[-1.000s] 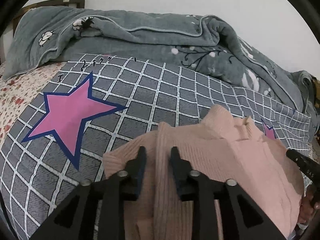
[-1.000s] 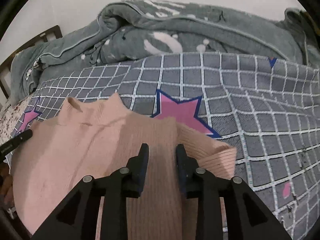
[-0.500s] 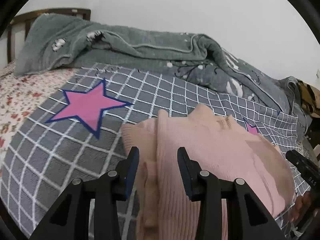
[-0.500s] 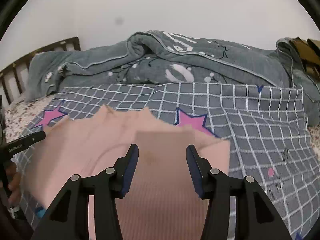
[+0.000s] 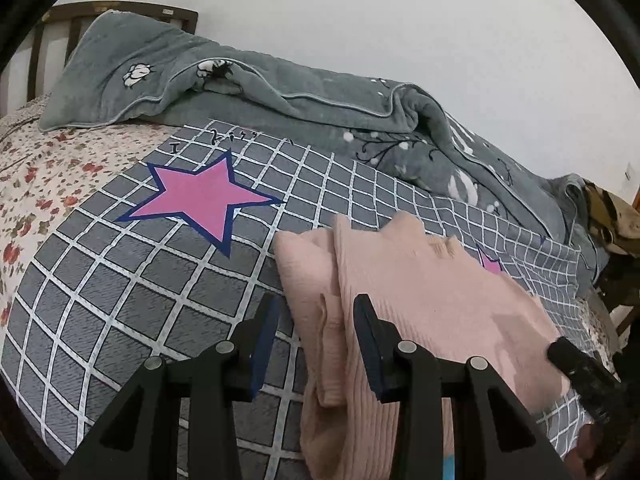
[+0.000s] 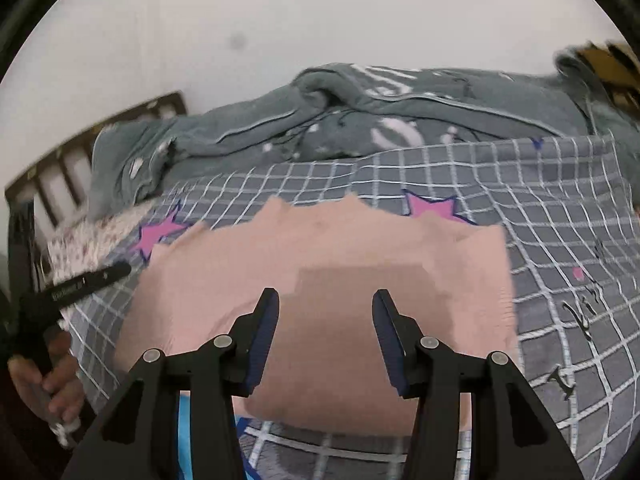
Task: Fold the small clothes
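The fingers (image 5: 266,334) of the left gripper (image 5: 316,336) stand spread, pinching nothing; the left edge of the pink ribbed sweater (image 5: 420,300) lies in the gap between them, with a folded sleeve running along that edge. To the left of the sweater, a pink star (image 5: 200,200) is printed on the grey checked blanket (image 5: 120,300), and further left the floral bedsheet (image 5: 36,176) shows. At the far side, a rumpled grey quilt (image 5: 280,100) lies against the white wall, with the wooden headboard (image 5: 52,28) at far left. The right gripper (image 6: 324,332) hovers over the sweater's near middle, its fingers (image 6: 266,328) also spread wide and holding nothing. The sweater (image 6: 320,264) lies flat on the blanket in this blurred view, neck toward the quilt, another pink star (image 6: 434,208) just beyond its far right shoulder
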The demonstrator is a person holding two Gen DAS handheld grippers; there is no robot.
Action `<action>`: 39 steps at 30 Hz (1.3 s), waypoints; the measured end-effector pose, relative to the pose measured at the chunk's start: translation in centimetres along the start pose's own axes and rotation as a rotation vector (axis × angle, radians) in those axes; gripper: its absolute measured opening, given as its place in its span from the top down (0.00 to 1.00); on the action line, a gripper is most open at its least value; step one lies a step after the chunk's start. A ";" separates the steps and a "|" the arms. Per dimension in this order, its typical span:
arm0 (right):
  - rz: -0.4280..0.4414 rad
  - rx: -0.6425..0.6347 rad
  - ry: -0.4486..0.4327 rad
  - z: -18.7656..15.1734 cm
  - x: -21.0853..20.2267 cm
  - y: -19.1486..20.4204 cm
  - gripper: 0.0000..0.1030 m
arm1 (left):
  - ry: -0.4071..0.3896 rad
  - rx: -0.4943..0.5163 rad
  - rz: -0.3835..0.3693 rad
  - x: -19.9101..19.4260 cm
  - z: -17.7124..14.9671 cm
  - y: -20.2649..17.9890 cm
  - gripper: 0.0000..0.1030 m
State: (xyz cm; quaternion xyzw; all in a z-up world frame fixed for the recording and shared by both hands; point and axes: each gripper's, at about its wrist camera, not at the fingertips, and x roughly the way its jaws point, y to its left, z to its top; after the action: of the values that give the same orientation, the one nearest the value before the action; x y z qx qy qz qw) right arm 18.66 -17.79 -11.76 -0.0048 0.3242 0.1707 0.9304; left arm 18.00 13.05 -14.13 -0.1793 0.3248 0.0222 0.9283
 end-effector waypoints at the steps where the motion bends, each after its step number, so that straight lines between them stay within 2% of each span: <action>1: 0.000 -0.016 0.009 -0.2 0.3 0.6 0.53 | 0.012 0.002 -0.014 0.1 -0.1 0.1 0.63; 3: -0.008 -0.041 0.030 -0.6 1.3 1.7 0.53 | 0.040 -0.009 -0.037 0.4 -0.1 0.4 0.60; 5: -0.067 -0.056 0.056 -0.8 2.5 2.2 0.53 | 0.057 -0.025 -0.062 0.5 -0.2 0.7 0.50; 7: -0.124 -0.063 0.072 -0.9 3.7 2.4 0.54 | 0.070 -0.047 -0.095 0.7 -0.3 1.0 0.49; 13: -0.185 -0.057 0.076 -0.4 5.5 2.4 0.54 | 0.168 -0.070 -0.180 2.3 -1.1 0.9 0.46; 16: -0.193 -0.043 0.080 -0.3 6.1 2.0 0.54 | 0.231 -0.069 -0.192 3.7 -1.8 0.5 0.46; 24: -0.210 -0.096 0.082 -0.9 6.1 2.6 0.54 | 0.194 -0.061 -0.180 4.4 -2.0 0.4 0.44; 28: -0.178 -0.096 0.083 -1.3 5.3 2.2 0.54 | 0.146 -0.051 -0.119 4.3 -1.5 0.6 0.44; 31: -0.158 -0.095 0.084 -1.8 4.6 2.1 0.54 | 0.133 -0.043 -0.105 4.6 -1.3 0.5 0.43; 35: -0.144 -0.116 0.082 -2.4 3.9 2.3 0.54 | 0.123 -0.031 -0.109 5.5 -1.1 0.4 0.34; 39: -0.123 -0.131 0.090 -2.9 3.3 2.2 0.54 | 0.118 -0.017 -0.115 6.0 -1.1 0.1 0.34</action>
State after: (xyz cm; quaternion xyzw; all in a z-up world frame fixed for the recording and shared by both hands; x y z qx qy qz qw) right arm 18.56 -15.00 -15.84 -0.0930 0.3531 0.1339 0.9213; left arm 22.03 12.30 -18.63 -0.2066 0.3678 -0.0390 0.9058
